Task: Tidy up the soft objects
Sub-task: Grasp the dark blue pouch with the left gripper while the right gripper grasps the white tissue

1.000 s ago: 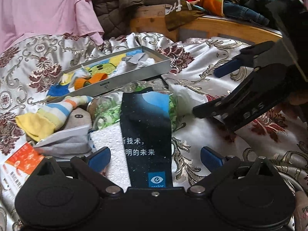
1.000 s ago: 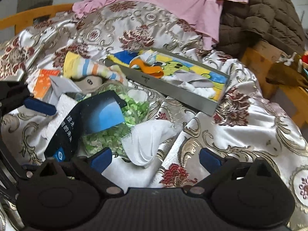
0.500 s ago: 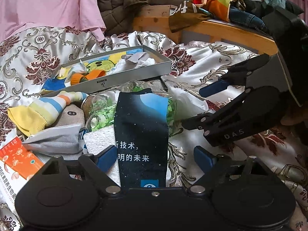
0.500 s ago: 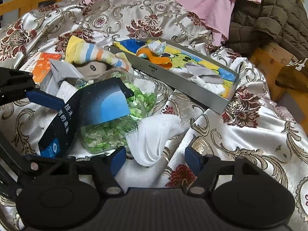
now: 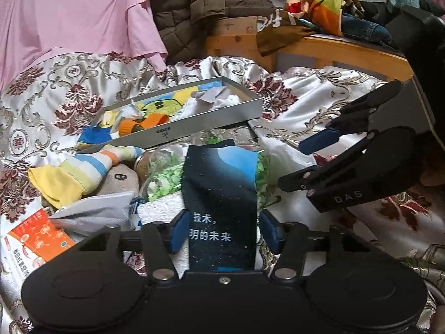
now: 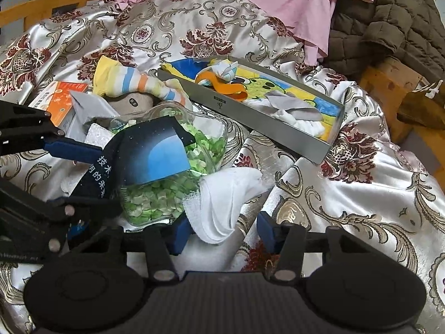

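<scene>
A dark blue cloth with white print (image 5: 222, 192) lies draped over a glass jar of green bits (image 5: 160, 172). My left gripper (image 5: 224, 233) straddles its near end. The jaws are closing, blue pads at the cloth's two edges without squeezing it. From the right wrist, the same cloth (image 6: 155, 150) sits between the left gripper's (image 6: 103, 181) fingers. A crumpled white cloth (image 6: 225, 203) lies beside the jar (image 6: 167, 197). My right gripper (image 6: 222, 233) is closing around it, left pad touching, right pad apart. The right gripper (image 5: 300, 164) shows at the right of the left wrist view.
A grey shallow box (image 5: 194, 128) holding colourful socks and cloths sits behind the jar on the patterned satin bedspread (image 6: 347, 208). A striped sock (image 5: 83, 167), a grey cloth (image 5: 94, 211) and an orange leaflet (image 5: 41, 231) lie left. A pink sheet, a brown jacket and a wooden bed frame (image 5: 333, 50) stand behind.
Both pairs of jaws have narrowed a lot. The left pads have come in to the dark cloth's edges, the right pads towards the white cloth. Neither cloth has moved.
</scene>
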